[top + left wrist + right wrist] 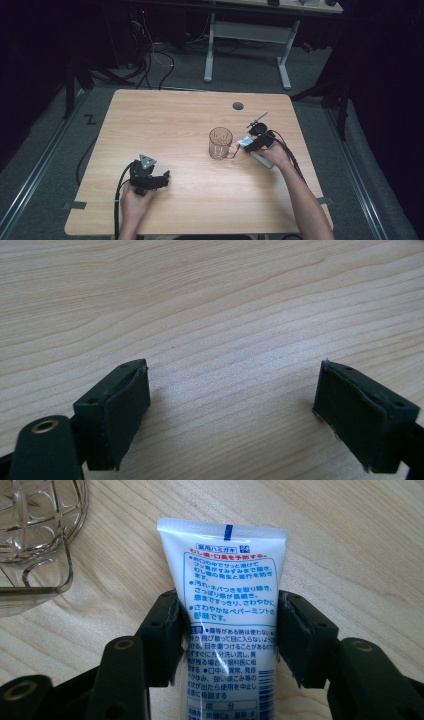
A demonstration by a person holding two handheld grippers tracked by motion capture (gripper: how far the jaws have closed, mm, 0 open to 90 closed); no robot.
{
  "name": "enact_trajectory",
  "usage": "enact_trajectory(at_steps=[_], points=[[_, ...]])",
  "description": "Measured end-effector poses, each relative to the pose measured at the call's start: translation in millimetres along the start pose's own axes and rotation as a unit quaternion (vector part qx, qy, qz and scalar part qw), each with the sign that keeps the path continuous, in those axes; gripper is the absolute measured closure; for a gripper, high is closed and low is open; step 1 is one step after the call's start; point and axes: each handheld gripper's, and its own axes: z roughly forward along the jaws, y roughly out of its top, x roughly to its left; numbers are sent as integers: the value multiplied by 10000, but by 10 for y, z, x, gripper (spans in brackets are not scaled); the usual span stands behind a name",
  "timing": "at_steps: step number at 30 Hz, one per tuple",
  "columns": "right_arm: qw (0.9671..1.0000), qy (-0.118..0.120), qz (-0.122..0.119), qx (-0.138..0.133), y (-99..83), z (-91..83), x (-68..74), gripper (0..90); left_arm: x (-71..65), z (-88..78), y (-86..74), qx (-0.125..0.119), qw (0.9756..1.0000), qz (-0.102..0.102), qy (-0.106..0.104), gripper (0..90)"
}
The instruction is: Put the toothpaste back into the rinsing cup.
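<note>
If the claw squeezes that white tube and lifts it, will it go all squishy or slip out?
Probably a bit squishy: the white tube looks like soft plastic with a flat crimped end, so it may dent between the right claw, whose pads sit against its sides. Its shiny skin might slip a little. It lies flat on the table, so it likely won't roll.

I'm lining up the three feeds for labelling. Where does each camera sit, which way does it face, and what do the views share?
High view: above the person's side, looking forward and down on the table; both forearms, left gripper, right gripper.
Left gripper view: rides the left gripper, facing bare wood between open jaws.
Right gripper view: rides the right gripper, jaws pressing a tube.
Shared: the glass mug shows in the high view and the right gripper view.
</note>
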Motion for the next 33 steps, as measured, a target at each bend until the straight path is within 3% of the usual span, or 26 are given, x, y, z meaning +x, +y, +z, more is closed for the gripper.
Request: enact_trajectory(at_steps=[13,23,33], points=[[9999,-80,-85,99,23,-64,53,625,0,0,0,0,10000,2,0,147],[9999,-31,-77,-144,-10,-167,1,660,0,0,0,1,10000,3,-1,148],[9986,171,-28,-503,-65,-333,11,663,0,0,0,1,10000,2,0,148]])
